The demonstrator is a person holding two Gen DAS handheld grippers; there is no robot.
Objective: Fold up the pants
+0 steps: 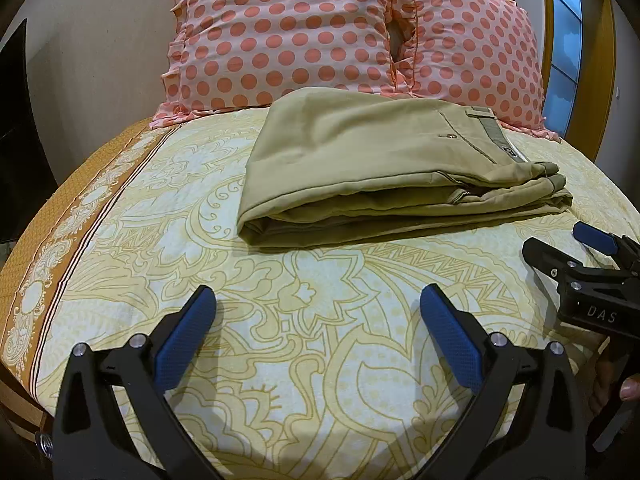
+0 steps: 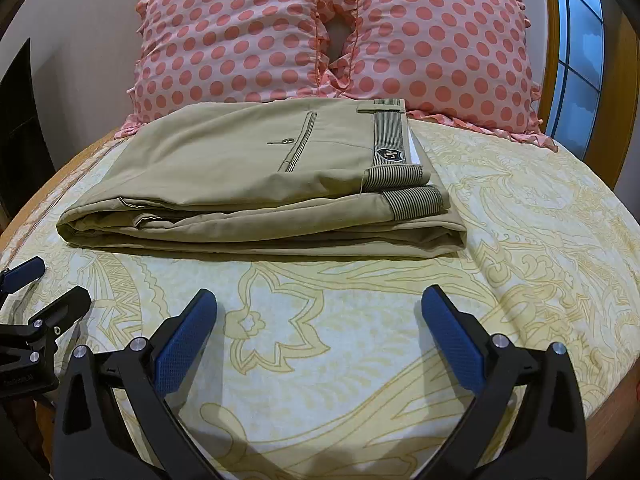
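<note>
Both claws, left claw (image 1: pixel 318 304) & right claw (image 2: pixel 320 304), sit spread wide w/ nothing held, so we'd just press pants (image 2: pixel 256 184) stack edges flush on bed (image 2: pixel 360 320).

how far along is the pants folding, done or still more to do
Looks essentially done: the khaki pants lie on the bedsheet as a compact stack of several layers, waistband on top, in front of the polka-dot pillows. Nothing is in hand: the left gripper and right gripper are both open, short of the pants and holding no cloth. At most, the lower layers' slightly uneven edges could be squared.
</note>
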